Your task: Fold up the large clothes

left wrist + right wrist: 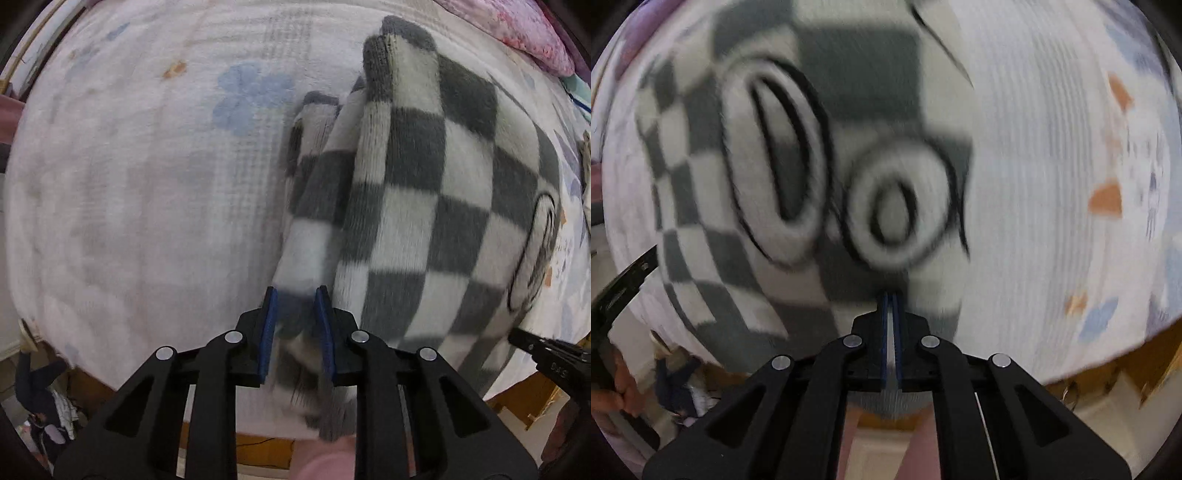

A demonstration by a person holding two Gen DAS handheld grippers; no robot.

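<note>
**Checked garment half-folded on the bed**

The left gripper point(295, 306), its jaws partly closed, has a hem of the checked fleece garment point(424, 192) between its blue pads point(267, 332). The right gripper point(891, 306), pinched almost shut, grips a thin edge of the same cloth near its ring-shaped motif point(886, 206). The garment lies bunched in layers on the floral bedspread point(147, 184), at the bed's near edge. By the look of it, one fold is laid; squaring and further folds remain.

Two wrist fisheyes steeply downward, close over the bed point(129, 221), sharing the checkered garment point(424, 203).
</note>
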